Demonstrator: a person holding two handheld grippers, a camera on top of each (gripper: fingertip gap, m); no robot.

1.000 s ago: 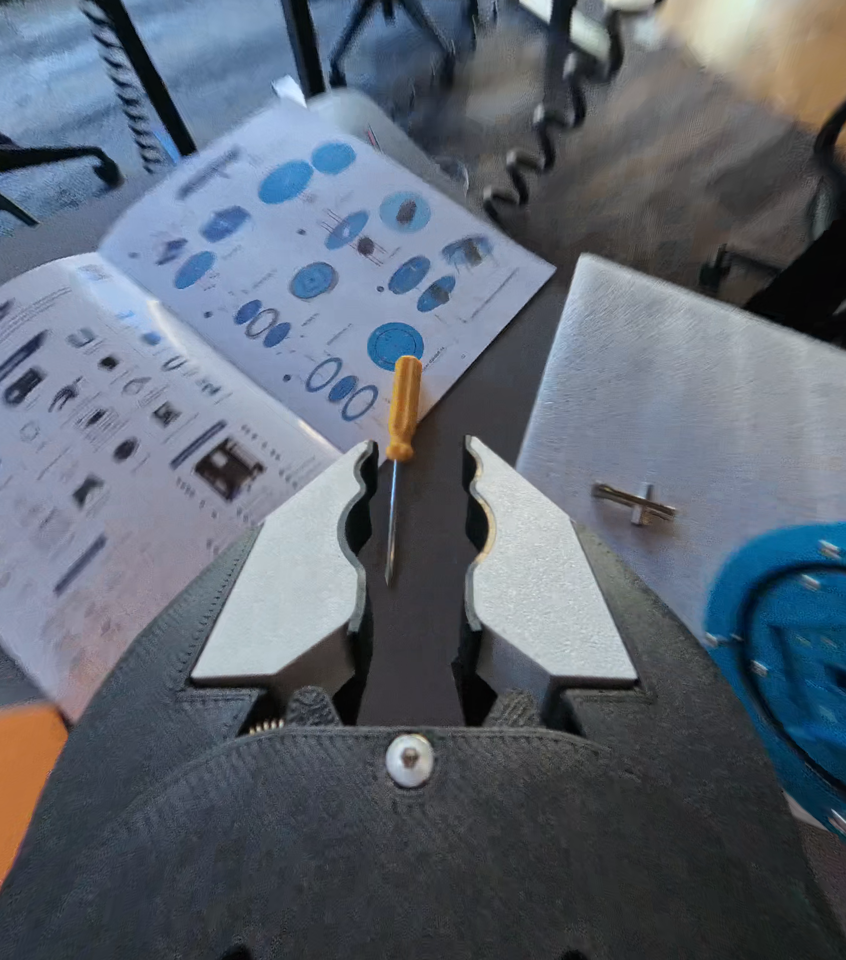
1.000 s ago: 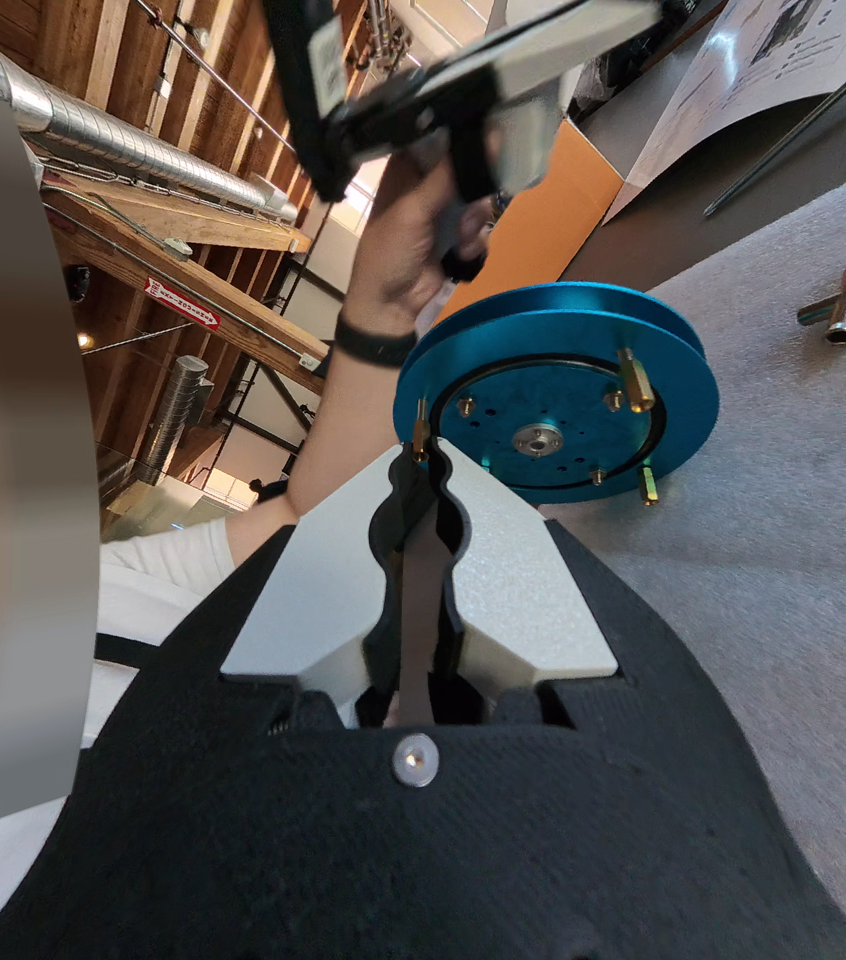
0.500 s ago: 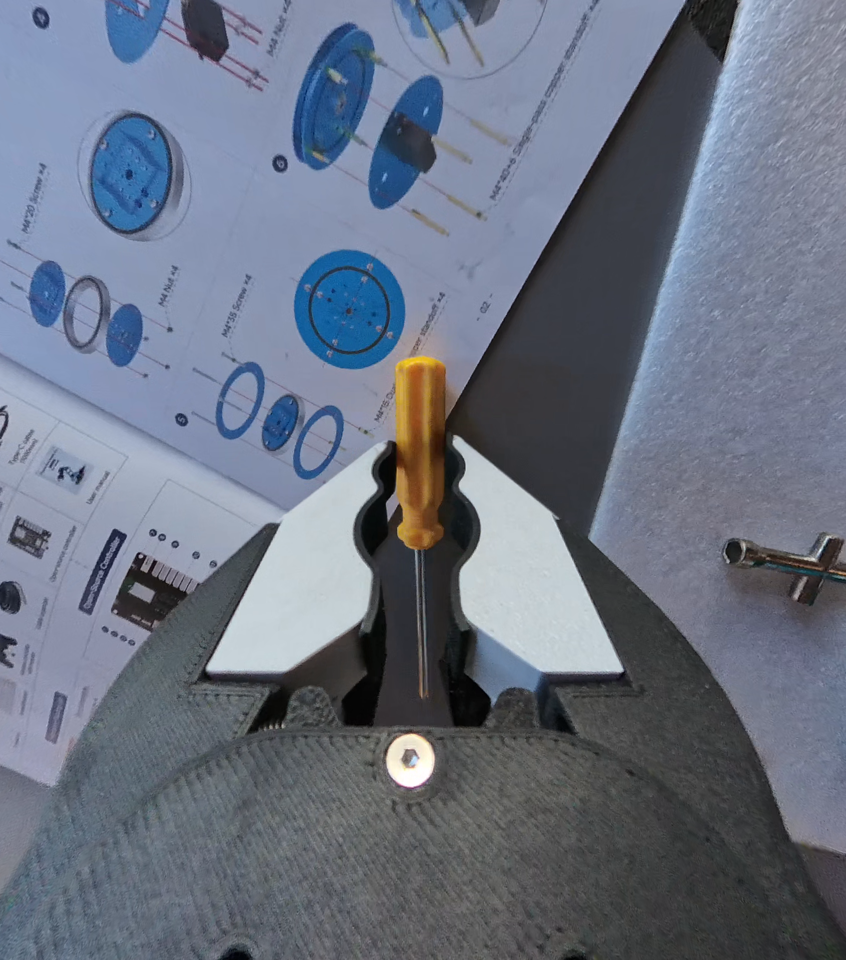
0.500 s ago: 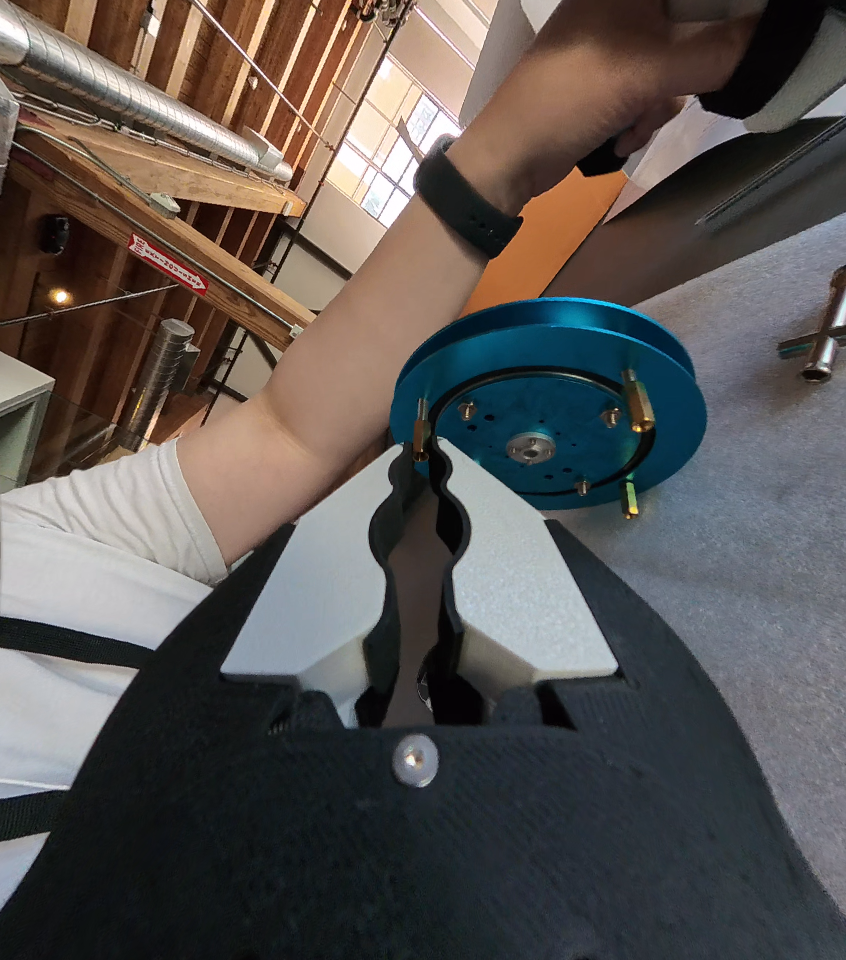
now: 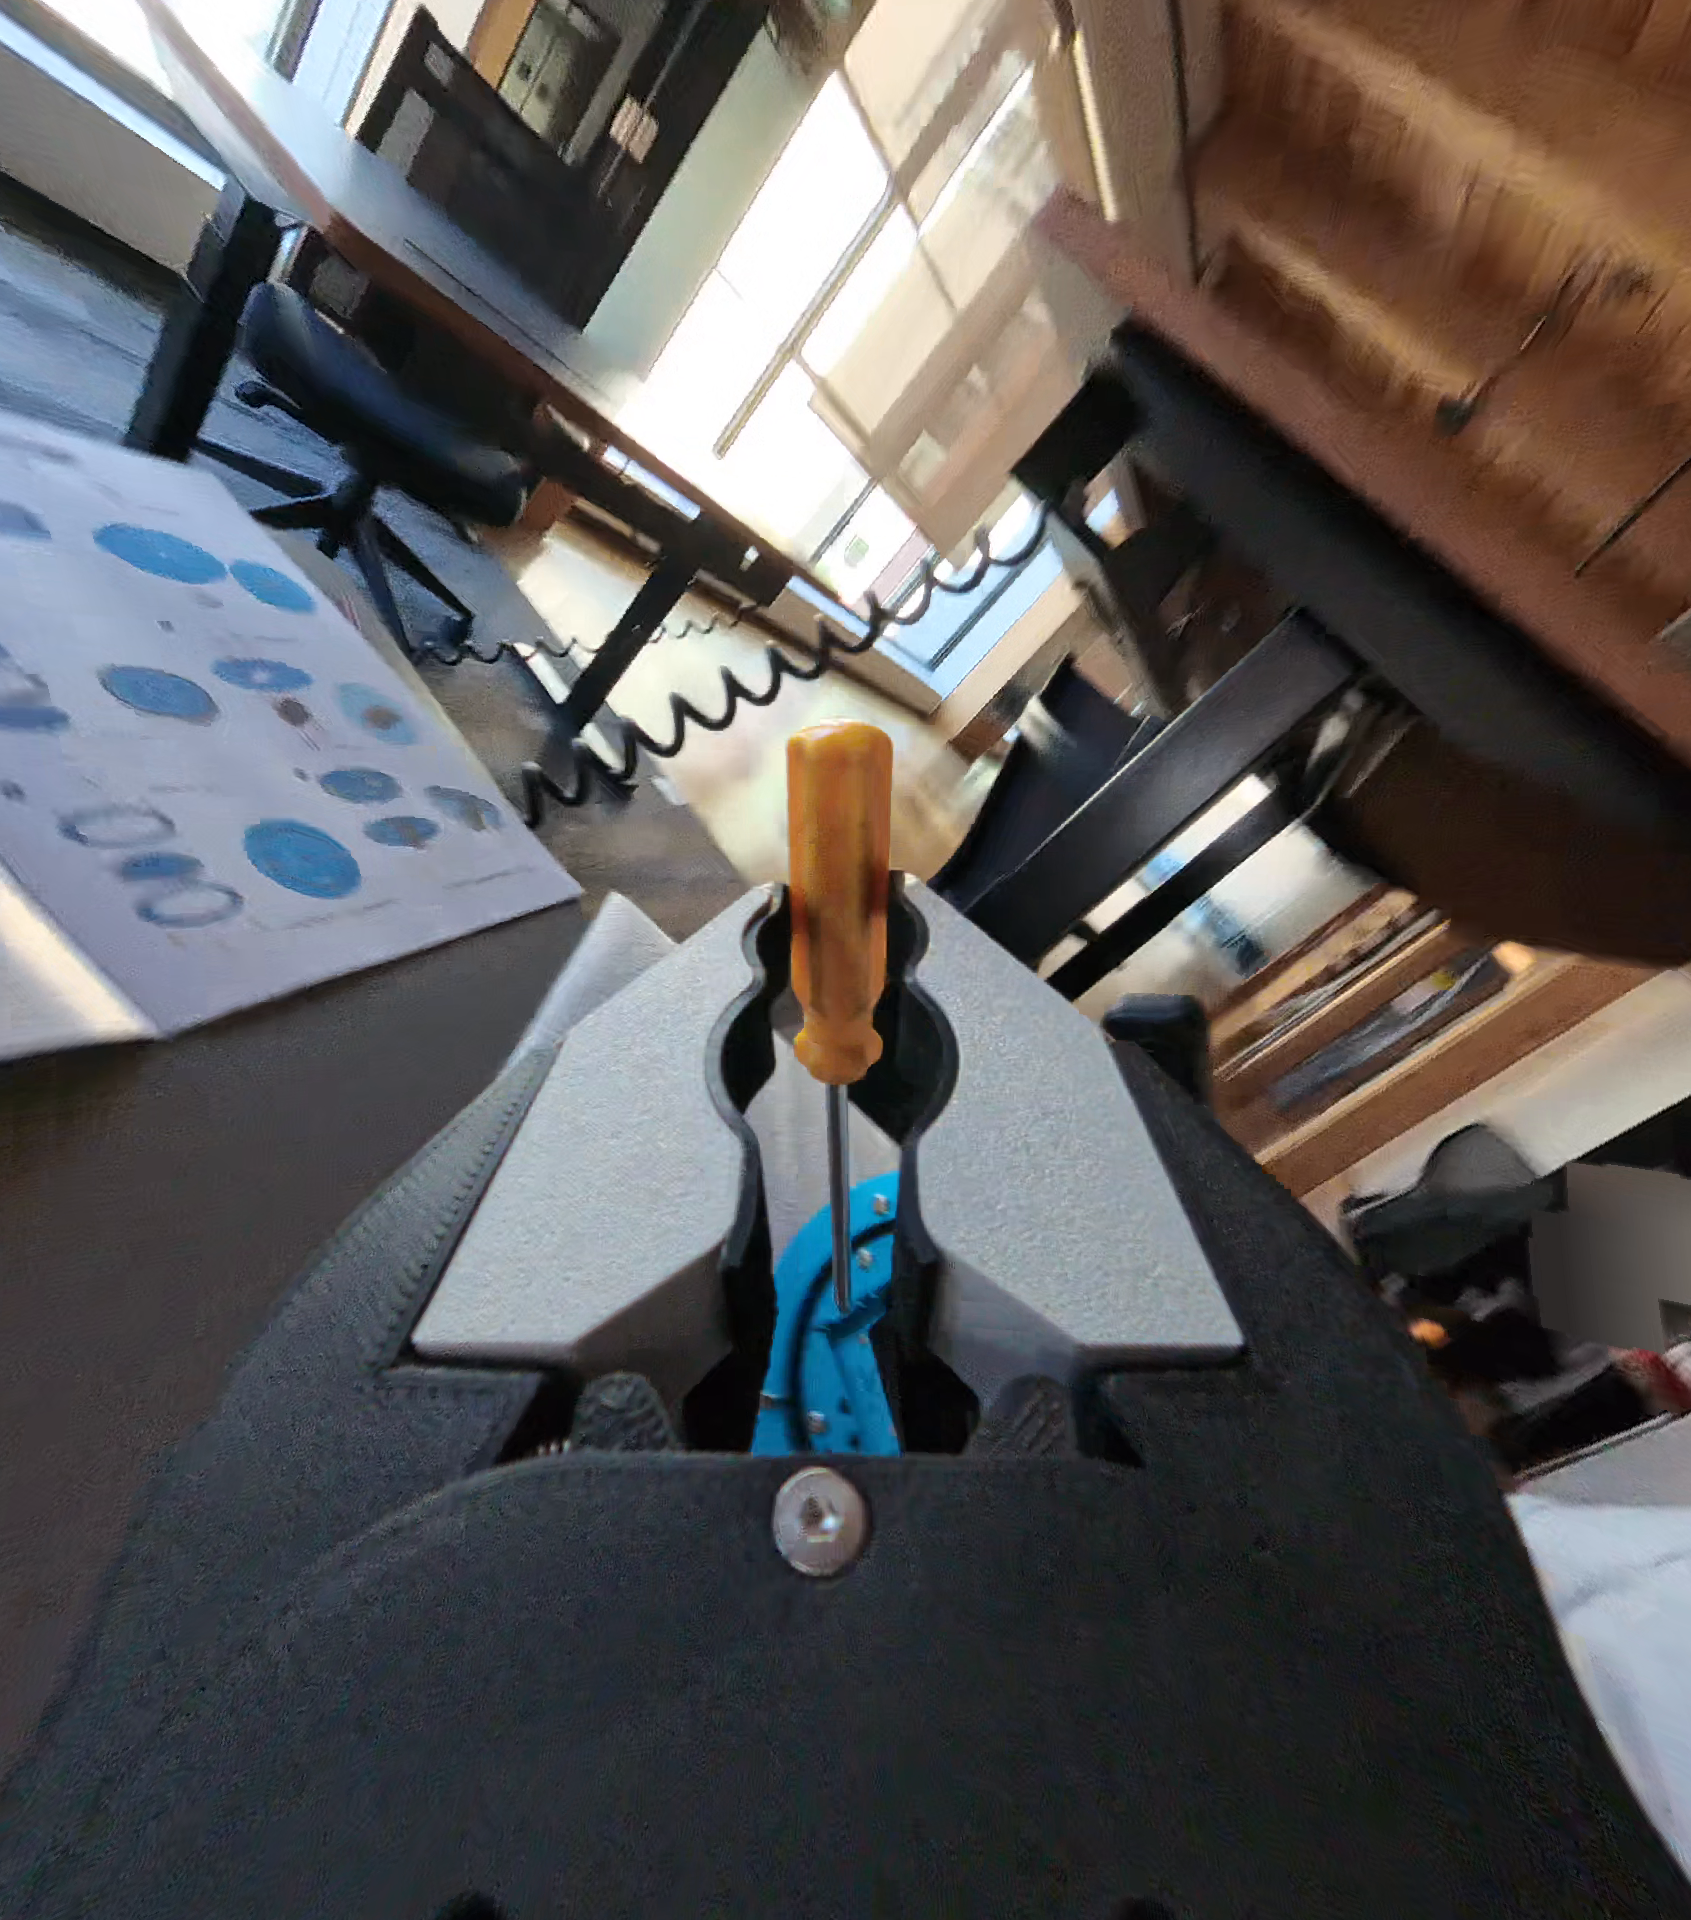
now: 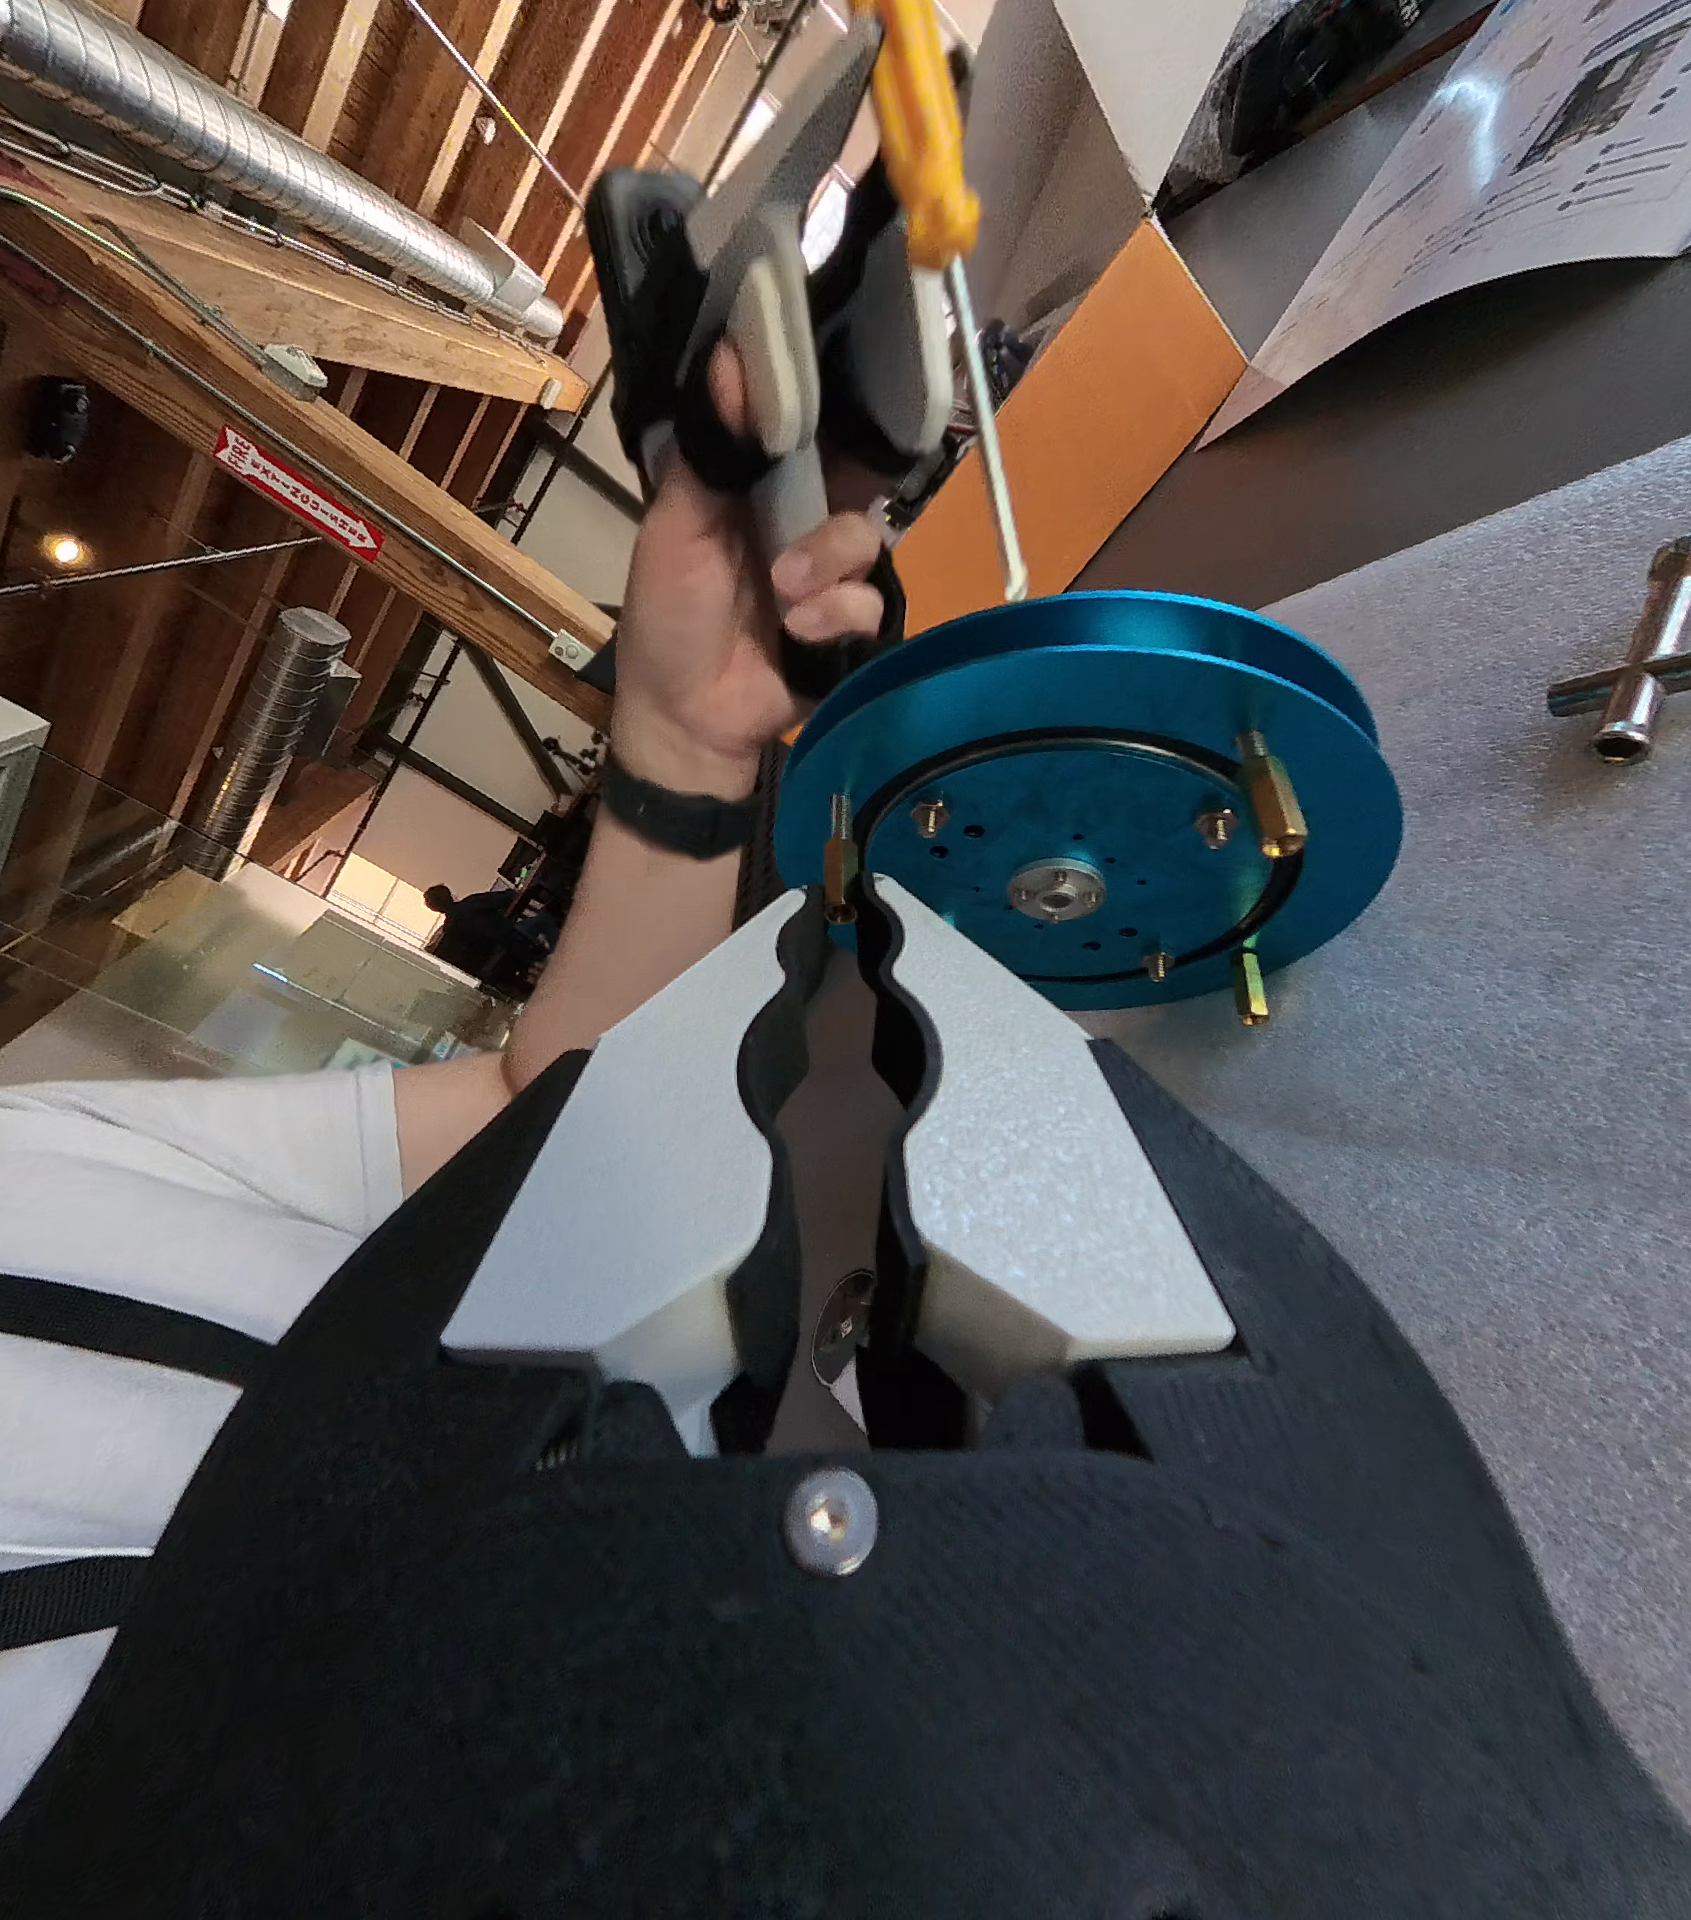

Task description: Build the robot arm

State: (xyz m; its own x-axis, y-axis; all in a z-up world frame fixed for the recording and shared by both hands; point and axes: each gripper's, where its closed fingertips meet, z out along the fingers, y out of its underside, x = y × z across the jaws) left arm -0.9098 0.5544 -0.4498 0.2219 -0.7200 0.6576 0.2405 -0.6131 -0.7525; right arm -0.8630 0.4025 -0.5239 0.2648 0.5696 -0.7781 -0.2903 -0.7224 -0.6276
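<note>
Now, starting at your left, your left gripper (image 5: 836, 935) is clamped on the orange handle of a small screwdriver (image 5: 838, 894), lifted off the counter (image 5: 145, 1195), with the thin metal shaft pointing back toward the camera. Through the gap between its fingers you can see a slice of the blue wheel (image 5: 825, 1351) below the shaft tip. An open instruction booklet (image 5: 145, 748) lies flat on the counter to the left of that gripper. From the right wrist view, your left hand (image 6: 727, 634) holds that gripper up above the blue wheel's far edge, and the screwdriver's shaft slants down, its tip just over the rim. The blue wheel lies flat on a grey foam mat (image 6: 1547, 1143), with brass standoffs (image 6: 1275, 805) standing up from its face. Your right gripper (image 6: 846, 904) is nearly closed around one brass standoff at the wheel's near-left edge; whether the fingers actually press on it, you cannot tell. Farther right, a silver cross wrench (image 6: 1646, 665) rests on the mat, well apart from the wheel.
</note>
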